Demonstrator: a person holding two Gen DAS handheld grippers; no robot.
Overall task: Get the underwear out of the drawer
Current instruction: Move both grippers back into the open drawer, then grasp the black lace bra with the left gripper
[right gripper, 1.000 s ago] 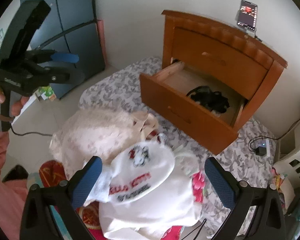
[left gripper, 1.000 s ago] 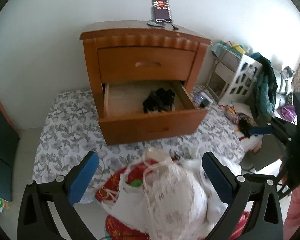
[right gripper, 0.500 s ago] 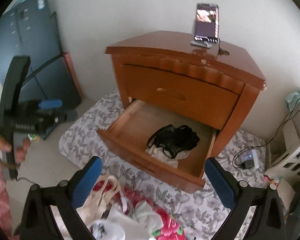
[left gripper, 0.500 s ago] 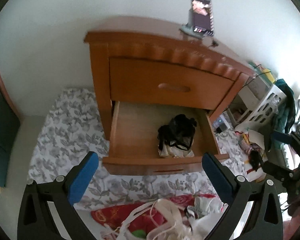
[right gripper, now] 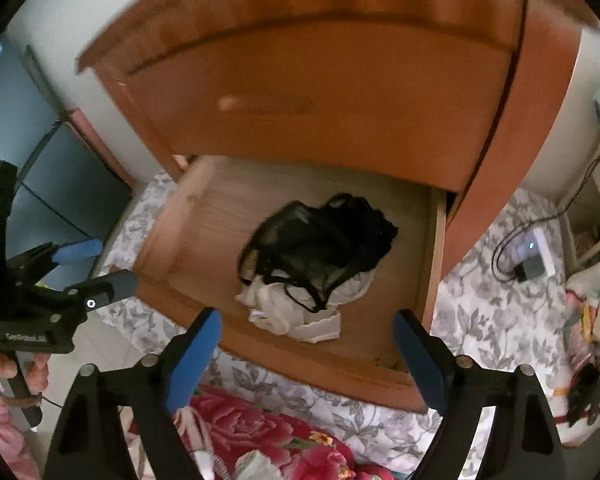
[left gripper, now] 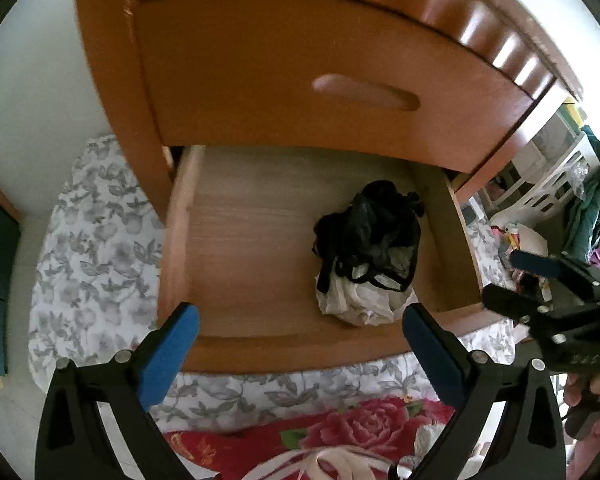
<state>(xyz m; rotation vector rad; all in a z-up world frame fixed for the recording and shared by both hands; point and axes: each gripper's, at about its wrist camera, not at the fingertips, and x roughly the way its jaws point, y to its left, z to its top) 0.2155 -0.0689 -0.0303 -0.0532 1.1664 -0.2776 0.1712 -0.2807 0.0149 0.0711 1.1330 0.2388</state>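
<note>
Floral bedding (left gripper: 96, 248) underlay the open drawer (right gripper: 324, 364); both grippers' fingers (right gripper: 194, 354) gaped wide and empty, needing descent onto the black underwear (right gripper: 320, 240) ahead.

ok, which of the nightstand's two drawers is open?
The lower drawer, pulled out with black and white underwear inside; the upper drawer is shut.

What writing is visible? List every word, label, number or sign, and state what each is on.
No text here can be read.
White lettering on the body of the left gripper: too small and blurred to read.
White lettering on the body of the right gripper: also blurred. Its jaws have just been closing, with nothing between them.
Yellow print on the red floral cloth: illegible.
</note>
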